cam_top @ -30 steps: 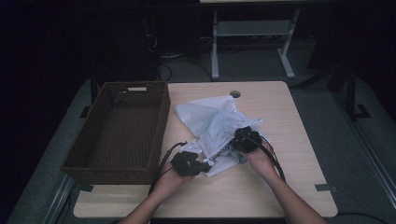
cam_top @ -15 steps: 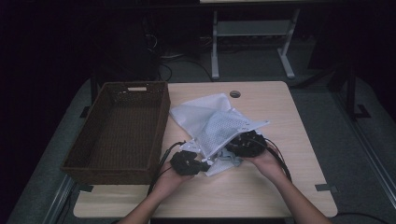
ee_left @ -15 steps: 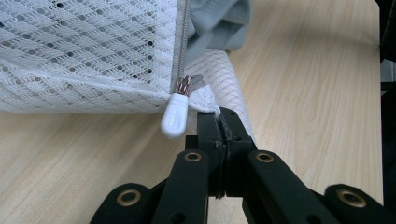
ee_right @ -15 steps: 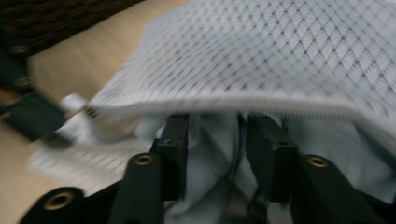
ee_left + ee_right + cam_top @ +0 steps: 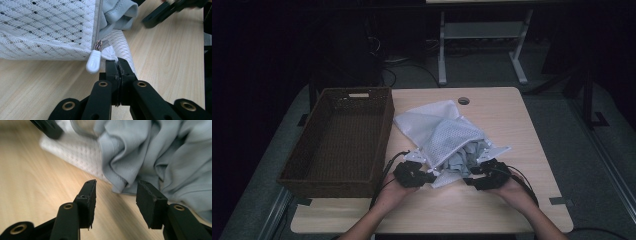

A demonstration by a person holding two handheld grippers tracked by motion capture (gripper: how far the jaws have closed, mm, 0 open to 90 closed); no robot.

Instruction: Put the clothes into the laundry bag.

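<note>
A white mesh laundry bag (image 5: 447, 140) lies on the table with a pale grey-blue garment (image 5: 464, 156) spilling from its open mouth. My left gripper (image 5: 430, 176) is shut on the bag's edge (image 5: 112, 51), just beside the white zipper pull (image 5: 93, 63). My right gripper (image 5: 469, 176) hovers low at the near side of the garment (image 5: 150, 152). Its jaws have just been opening and stand apart. A fold of the garment lies just beyond the fingertips (image 5: 91, 188), and nothing is pressed between them.
A dark brown wicker basket (image 5: 342, 140) stands empty along the table's left side, close to the bag. A cable hole (image 5: 463, 100) sits near the far edge. Bare wood (image 5: 522, 130) stretches to the right of the bag and along the near edge.
My right gripper has let go of the bag, opened and moved toward the near edge. The lifted mesh has settled flatter. My left gripper has kept its grip in place.
</note>
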